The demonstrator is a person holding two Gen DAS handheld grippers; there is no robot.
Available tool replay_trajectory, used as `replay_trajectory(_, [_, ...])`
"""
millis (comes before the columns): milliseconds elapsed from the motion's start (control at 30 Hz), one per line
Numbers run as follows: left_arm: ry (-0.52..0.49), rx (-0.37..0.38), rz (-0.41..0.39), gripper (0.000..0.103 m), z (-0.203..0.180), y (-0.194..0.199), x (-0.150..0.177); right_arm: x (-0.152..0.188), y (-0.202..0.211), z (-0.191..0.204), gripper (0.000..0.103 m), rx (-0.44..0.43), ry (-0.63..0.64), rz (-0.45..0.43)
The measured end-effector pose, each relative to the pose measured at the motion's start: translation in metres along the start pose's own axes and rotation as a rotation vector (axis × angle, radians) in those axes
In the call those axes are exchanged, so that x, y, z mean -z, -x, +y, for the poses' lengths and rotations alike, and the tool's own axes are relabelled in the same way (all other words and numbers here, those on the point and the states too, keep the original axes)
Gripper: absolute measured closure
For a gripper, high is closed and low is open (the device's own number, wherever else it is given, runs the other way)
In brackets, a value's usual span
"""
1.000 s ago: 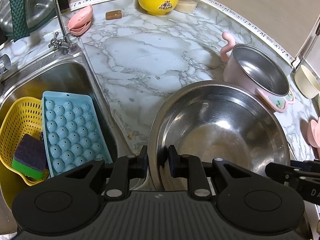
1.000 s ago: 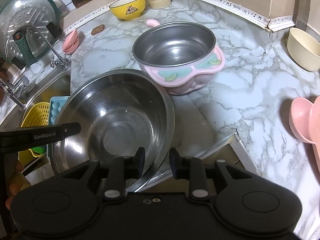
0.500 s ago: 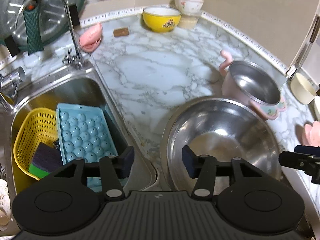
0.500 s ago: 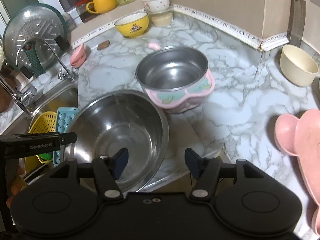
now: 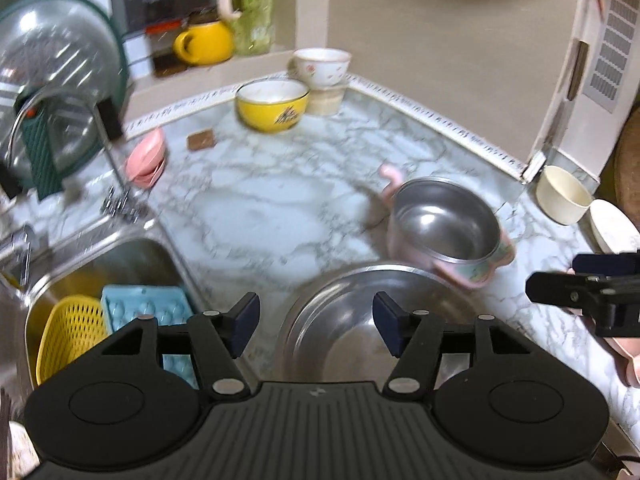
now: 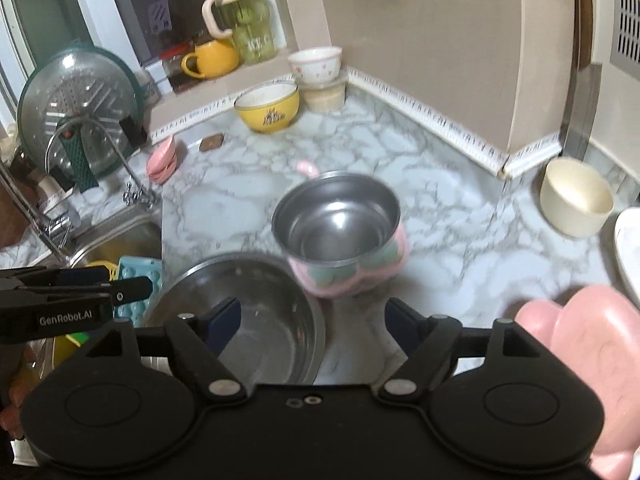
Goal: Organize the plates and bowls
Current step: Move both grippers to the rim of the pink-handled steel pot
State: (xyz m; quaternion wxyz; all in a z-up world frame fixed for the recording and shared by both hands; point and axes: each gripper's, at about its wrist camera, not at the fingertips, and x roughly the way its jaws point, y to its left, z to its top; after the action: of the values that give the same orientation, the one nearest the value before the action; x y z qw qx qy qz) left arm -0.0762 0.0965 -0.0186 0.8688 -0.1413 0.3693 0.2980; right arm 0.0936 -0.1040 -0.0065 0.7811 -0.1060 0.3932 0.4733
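A large steel bowl (image 5: 360, 320) (image 6: 256, 312) rests on the marble counter (image 5: 260, 208) at the front edge by the sink. My left gripper (image 5: 314, 328) is open, raised above the bowl's left rim. My right gripper (image 6: 312, 326) is open, raised above its right rim. Neither touches it. A steel-lined pink pot (image 5: 446, 228) (image 6: 340, 232) stands just behind the bowl. A yellow bowl (image 5: 272, 106) (image 6: 267, 108) and a white flowered bowl (image 5: 320, 68) (image 6: 314, 64) stand at the back corner. A cream bowl (image 5: 562, 196) (image 6: 576, 202) stands at the right.
The sink (image 5: 120, 264) at the left holds a yellow basket (image 5: 68, 340) and a blue ice tray (image 5: 144, 308). Small pink dishes (image 5: 146, 160) lie by the faucet (image 5: 100, 152). A pink plate (image 6: 580, 344) and a white plate (image 6: 628, 248) lie at the right. A glass lid (image 6: 76, 108) leans behind the sink.
Both grippers let go of the steel bowl's rim, opened wide and pulled back and up. The bowl stays on the counter.
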Motion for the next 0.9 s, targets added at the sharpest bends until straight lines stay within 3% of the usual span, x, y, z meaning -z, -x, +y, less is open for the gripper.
replay_trajectory(100, [-0.027, 0.008, -0.028, 0.028, -0.008, 0.0, -0.01, -0.009, 0.003, -0.003, 0.012, 0.011, -0.002, -0.033])
replay_trajectory(233, [-0.065, 0.026, -0.045, 0.027, -0.018, -0.006, -0.026, -0.02, 0.003, -0.008, 0.006, 0.028, -0.015, -0.063])
replay_trajectory(500, [-0.101, 0.075, -0.01, 0.027, -0.031, -0.038, -0.052, -0.041, -0.017, -0.02, 0.006, 0.089, -0.025, -0.061])
replay_trajectory(900, [-0.174, 0.106, 0.089, 0.027, -0.05, -0.107, -0.077, -0.056, -0.077, -0.044, 0.009, 0.162, -0.083, 0.03])
